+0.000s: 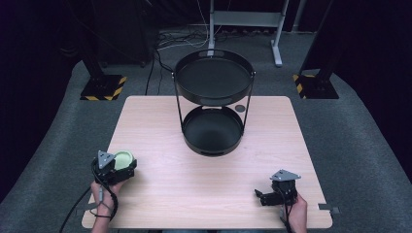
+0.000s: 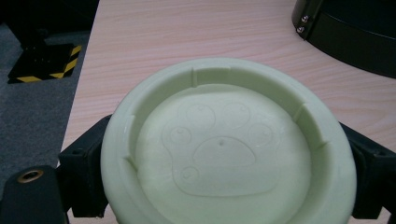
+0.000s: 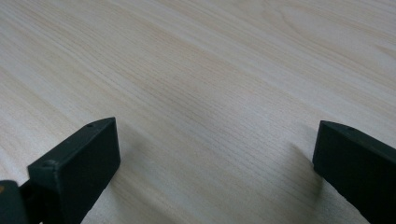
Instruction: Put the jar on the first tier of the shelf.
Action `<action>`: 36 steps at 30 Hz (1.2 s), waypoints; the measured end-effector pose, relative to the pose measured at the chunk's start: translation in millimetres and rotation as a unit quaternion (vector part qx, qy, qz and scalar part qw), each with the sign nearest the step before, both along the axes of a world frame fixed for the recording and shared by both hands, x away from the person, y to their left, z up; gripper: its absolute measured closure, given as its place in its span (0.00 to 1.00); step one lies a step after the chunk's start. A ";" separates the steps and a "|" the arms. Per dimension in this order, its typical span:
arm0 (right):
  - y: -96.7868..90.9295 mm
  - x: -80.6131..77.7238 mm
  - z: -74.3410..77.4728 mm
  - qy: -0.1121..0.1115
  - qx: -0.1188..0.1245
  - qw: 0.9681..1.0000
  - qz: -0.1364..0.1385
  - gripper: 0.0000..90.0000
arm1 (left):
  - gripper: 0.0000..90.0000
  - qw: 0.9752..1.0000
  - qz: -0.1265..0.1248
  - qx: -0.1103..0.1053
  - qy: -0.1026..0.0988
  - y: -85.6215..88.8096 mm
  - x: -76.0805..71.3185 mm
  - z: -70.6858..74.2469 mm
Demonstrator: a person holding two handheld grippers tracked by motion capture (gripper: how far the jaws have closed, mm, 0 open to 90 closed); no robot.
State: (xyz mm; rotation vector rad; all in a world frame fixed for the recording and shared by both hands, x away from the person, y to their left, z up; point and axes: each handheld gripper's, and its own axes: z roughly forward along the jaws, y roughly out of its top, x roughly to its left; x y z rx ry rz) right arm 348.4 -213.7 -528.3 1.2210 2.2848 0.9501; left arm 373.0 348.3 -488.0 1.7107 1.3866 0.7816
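Observation:
A pale green round dish [image 1: 123, 158] with a paw print pressed into its face sits at the table's front left. My left gripper [image 1: 121, 167] is shut on the dish [image 2: 224, 93], one black jaw against each side of the rim; in the left gripper view that gripper [image 2: 227, 156] holds it just above the wood. My right gripper [image 1: 260, 196] rests near the front right of the table, pointing left. In the right gripper view it [image 3: 215, 140] stands open over bare wood with nothing between its fingers [image 3: 79, 163].
A black two-tier round tray stand [image 1: 214, 90] stands at the middle back of the light wooden table [image 1: 194, 179]; its lower rim [image 2: 345, 37] shows at the upper right of the left gripper view. Grey carpet and black-yellow stand feet [image 1: 103, 87] surround the table.

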 end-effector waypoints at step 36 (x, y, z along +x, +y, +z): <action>0.2 -0.3 0.0 -0.001 -0.001 1.000 0.000 0.00 | 0.13 0.999 -0.045 0.013 -0.020 -35.7 12.3 24.4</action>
